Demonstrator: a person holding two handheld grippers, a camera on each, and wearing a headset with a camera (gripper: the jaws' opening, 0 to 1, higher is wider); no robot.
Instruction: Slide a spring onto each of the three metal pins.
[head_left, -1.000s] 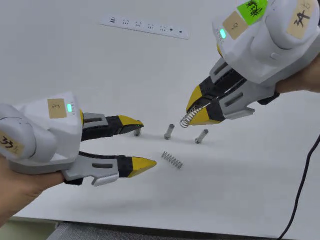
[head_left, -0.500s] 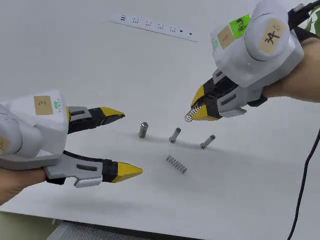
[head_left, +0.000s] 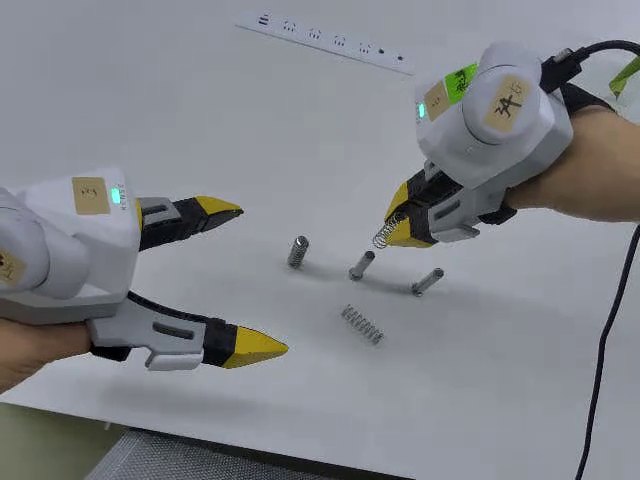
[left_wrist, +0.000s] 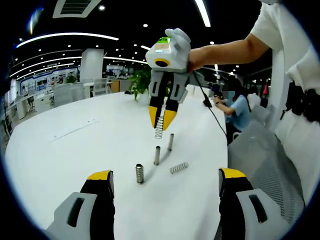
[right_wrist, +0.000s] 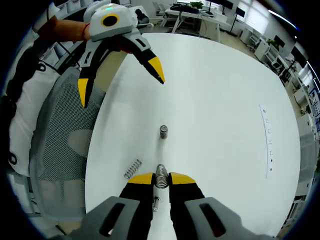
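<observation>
Yellow tips of the right gripper (head_left: 395, 227) are being kept nearly closed on a held spring (head_left: 384, 236). It is being pinched by its upper coils, and the rest is hanging free below the jaws. Compared with a second ago, that spring is being brought nearer the middle pin (head_left: 361, 265). In the left gripper view its lower end is being hung just above the pin top, not yet touching and slightly off line.

Jaws of the left gripper (head_left: 265, 279) are being held wide apart with nothing between them. A second ago its upper tip was covering the sprung pin (head_left: 298, 251). Now the gripper is being drawn back and that pin is being left well clear, upright, with coils around it. One of three is therefore being counted as done.

The middle pin and the end pin (head_left: 427, 281) are being left bare on the table (head_left: 150, 120). A loose spring (head_left: 361, 324) is being left lying flat near the middle pin, untouched, and is likely wanted for the end pin. Lining the hanging coil up over the pin top is being judged the tricky part, since a snag on the rim could be caused.
</observation>
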